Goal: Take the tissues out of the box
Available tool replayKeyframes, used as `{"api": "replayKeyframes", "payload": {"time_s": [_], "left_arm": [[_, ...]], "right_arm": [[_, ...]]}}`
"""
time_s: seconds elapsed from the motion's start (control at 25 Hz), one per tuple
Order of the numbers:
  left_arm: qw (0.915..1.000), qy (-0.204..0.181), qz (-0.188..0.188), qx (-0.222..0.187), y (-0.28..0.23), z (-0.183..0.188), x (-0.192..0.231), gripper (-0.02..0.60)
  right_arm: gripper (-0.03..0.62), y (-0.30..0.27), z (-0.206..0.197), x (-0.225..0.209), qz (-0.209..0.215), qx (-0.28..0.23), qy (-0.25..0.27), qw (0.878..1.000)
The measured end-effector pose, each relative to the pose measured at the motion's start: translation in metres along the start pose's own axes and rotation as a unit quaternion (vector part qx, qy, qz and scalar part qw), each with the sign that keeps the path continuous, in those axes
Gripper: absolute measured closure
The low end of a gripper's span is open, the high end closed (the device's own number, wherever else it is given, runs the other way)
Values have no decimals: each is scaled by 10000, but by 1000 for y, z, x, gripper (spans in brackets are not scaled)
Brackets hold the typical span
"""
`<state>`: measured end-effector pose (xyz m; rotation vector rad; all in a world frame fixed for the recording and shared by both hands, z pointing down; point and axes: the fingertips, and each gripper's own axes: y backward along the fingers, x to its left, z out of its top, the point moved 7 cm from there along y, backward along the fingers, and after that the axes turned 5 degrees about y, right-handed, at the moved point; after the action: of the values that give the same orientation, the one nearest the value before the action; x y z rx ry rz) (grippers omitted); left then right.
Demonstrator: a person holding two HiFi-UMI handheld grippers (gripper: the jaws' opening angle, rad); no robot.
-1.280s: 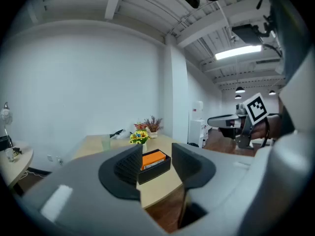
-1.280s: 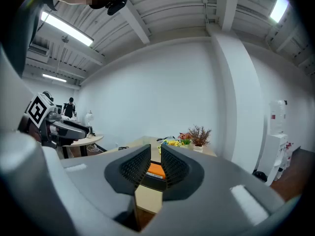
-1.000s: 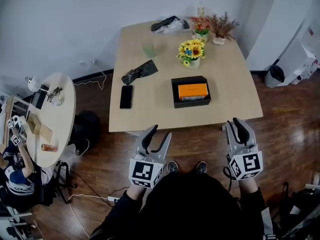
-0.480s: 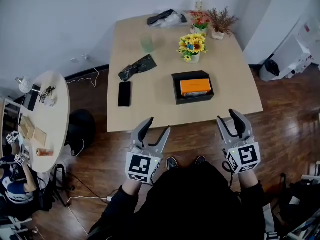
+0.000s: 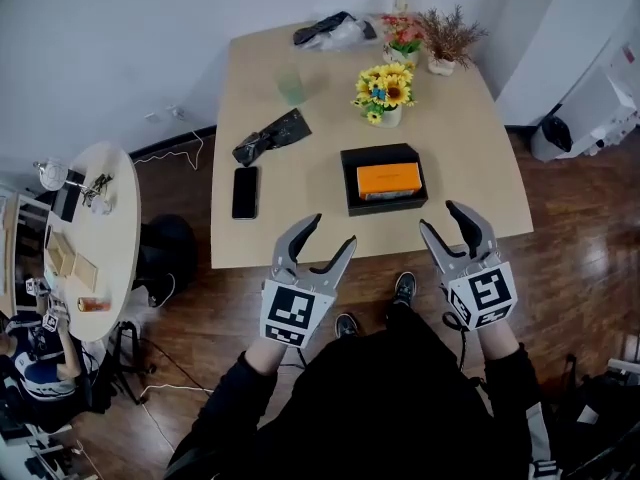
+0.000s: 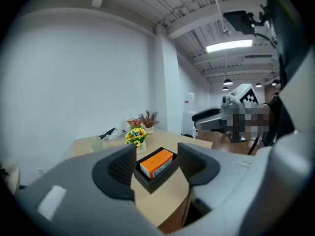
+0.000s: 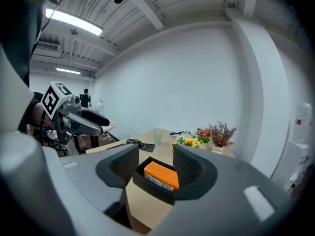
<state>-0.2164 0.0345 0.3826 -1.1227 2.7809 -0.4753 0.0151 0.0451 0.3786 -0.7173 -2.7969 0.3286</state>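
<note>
A black open box (image 5: pixel 351 196) sits near the front of the beige table (image 5: pixel 470 158), with an orange tissue pack (image 5: pixel 388 179) inside it. The left gripper view shows the box (image 6: pixel 149 178) and pack (image 6: pixel 157 162) beyond the jaws; the right gripper view shows the box (image 7: pixel 150 186) and pack (image 7: pixel 160 175) likewise. My left gripper (image 5: pixel 325 244) hovers at the table's front edge, left of the box, jaws opening and empty. On the other side my right gripper (image 5: pixel 447 225) is held at the front edge, right of the box, its jaws also opening with nothing between them.
On the table are a black phone (image 5: pixel 244 192), a dark crumpled item (image 5: pixel 271 136), a green cup (image 5: pixel 291 85), a sunflower pot (image 5: pixel 384 93), two more plant pots (image 5: pixel 430 40) and a black-and-white bag (image 5: pixel 333 31). A round side table (image 5: pixel 105 238) stands left. The floor is wood.
Both grippers have moved forward to the table's front edge, and their jaws have spread wider. The box and tissue pack have not moved.
</note>
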Motion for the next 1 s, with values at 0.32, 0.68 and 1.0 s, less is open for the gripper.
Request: {"api": "replayKeyframes", "payload": {"time_s": [0.32,0.68,1.0], "left_arm": [[9984,-132,350,434,-98,24,-5,336],[9908,18,452,1273,-161,-5,4,319],[9705,-67,-108,2406,-206,-66,26,272]], "right_arm": [[367,-56,-15,-66,900,-95,146,9958],[364,-103,-44,-95,1596,197,144,9869],[281,-149,-103,-78,2061,1400,748,9656]]}}
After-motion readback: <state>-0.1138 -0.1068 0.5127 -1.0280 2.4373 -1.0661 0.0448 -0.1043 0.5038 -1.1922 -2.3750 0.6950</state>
